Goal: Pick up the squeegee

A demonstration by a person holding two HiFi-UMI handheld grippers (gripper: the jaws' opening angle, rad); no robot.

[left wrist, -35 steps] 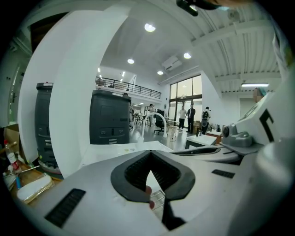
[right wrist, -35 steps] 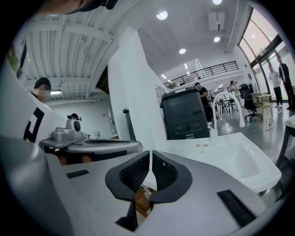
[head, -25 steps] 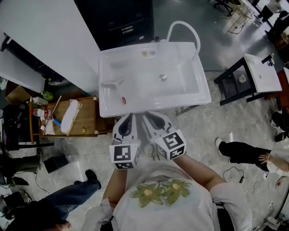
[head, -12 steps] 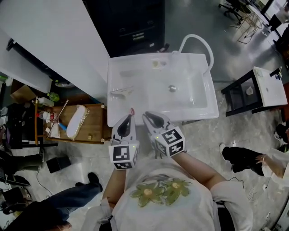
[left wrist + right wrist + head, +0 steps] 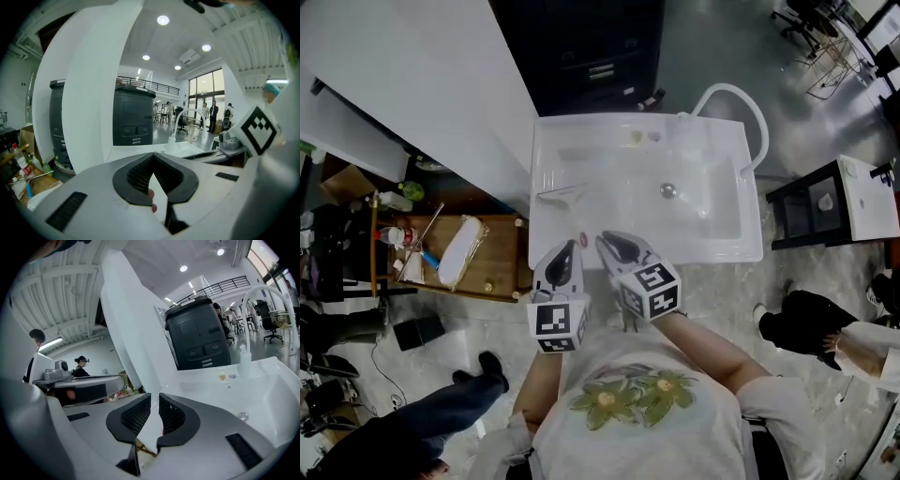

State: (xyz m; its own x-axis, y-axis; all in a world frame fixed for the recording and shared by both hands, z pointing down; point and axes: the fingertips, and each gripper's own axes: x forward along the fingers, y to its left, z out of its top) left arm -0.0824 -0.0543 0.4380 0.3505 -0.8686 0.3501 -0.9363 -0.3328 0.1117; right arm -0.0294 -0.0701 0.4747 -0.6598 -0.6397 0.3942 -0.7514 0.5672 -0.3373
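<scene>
Squeegee [image 5: 558,195] lies in the sink [image 5: 727,253] beside a wooden trolley [image 5: 502,258]; left hand-held gripper [image 5: 567,247] and right hand-held gripper [image 5: 610,240] both closed, empty.

An open lab hall: a freestanding white sink [image 5: 748,246] on grey concrete floor [image 5: 712,56], office chairs [image 5: 814,26] beyond.

The small red thing [image 5: 581,240] on the near rim of the sink [image 5: 536,202] is half hidden beside the left claw [image 5: 566,247] and too small to name, as are the two bits [image 5: 643,138] at the sink's far rim, while the person in blue trousers [image 5: 431,417] and the person in black trousers [image 5: 802,317] are cut off by the picture's edges.
</scene>
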